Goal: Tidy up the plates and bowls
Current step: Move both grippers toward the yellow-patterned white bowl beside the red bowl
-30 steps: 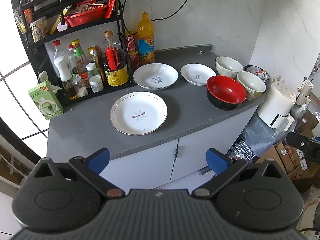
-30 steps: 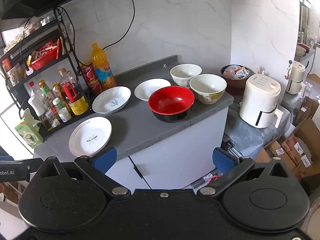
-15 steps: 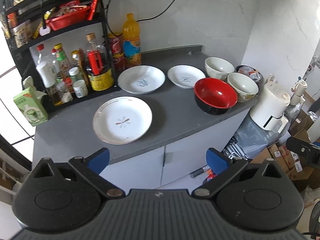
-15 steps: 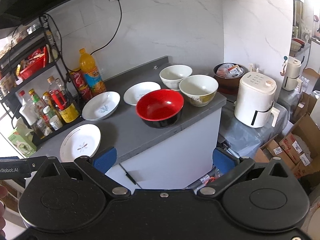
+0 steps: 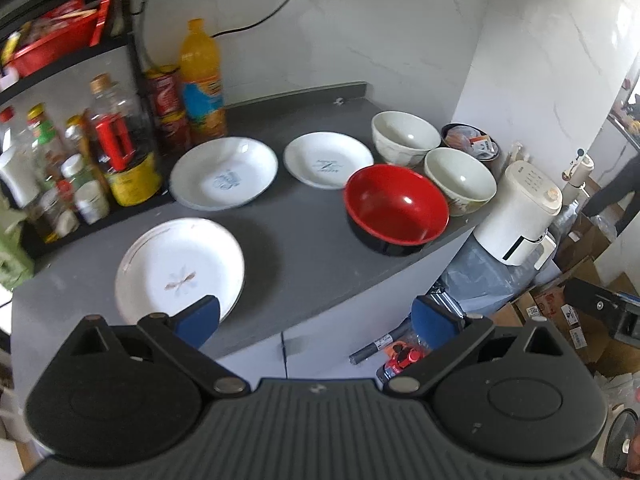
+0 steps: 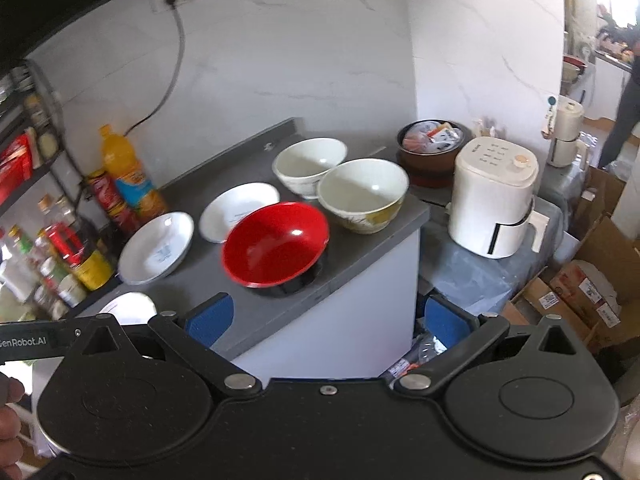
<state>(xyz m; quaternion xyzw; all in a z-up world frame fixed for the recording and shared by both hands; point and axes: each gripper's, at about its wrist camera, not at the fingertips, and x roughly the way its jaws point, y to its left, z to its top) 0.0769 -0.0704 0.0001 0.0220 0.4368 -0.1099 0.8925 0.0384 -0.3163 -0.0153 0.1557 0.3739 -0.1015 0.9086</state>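
Observation:
On the grey counter (image 5: 304,240) lie three white plates: a flower-marked plate (image 5: 178,268) nearest me, a blue-marked plate (image 5: 223,178) behind it, and a smaller plate (image 5: 328,164). A red bowl (image 5: 396,208) stands near the counter's front edge, with two white bowls (image 5: 404,138) (image 5: 460,180) behind it. My left gripper (image 5: 318,318) is open and empty, its left fingertip over the flower plate's near rim. My right gripper (image 6: 328,320) is open and empty, below the red bowl (image 6: 276,250). The white bowls (image 6: 310,164) (image 6: 364,194) sit beyond it.
A black rack with sauce bottles (image 5: 120,152) and an orange drink bottle (image 5: 200,80) lines the counter's left back. A white appliance (image 5: 520,216) stands on a lower surface at the right, beside a dark bowl of packets (image 6: 432,148). Cardboard boxes (image 6: 584,284) crowd the floor. A person (image 6: 628,92) stands far right.
Both grippers have moved closer to the counter and swung rightwards; the dishes appear larger and shifted left. Nothing on the counter has moved, and both grippers stay open.

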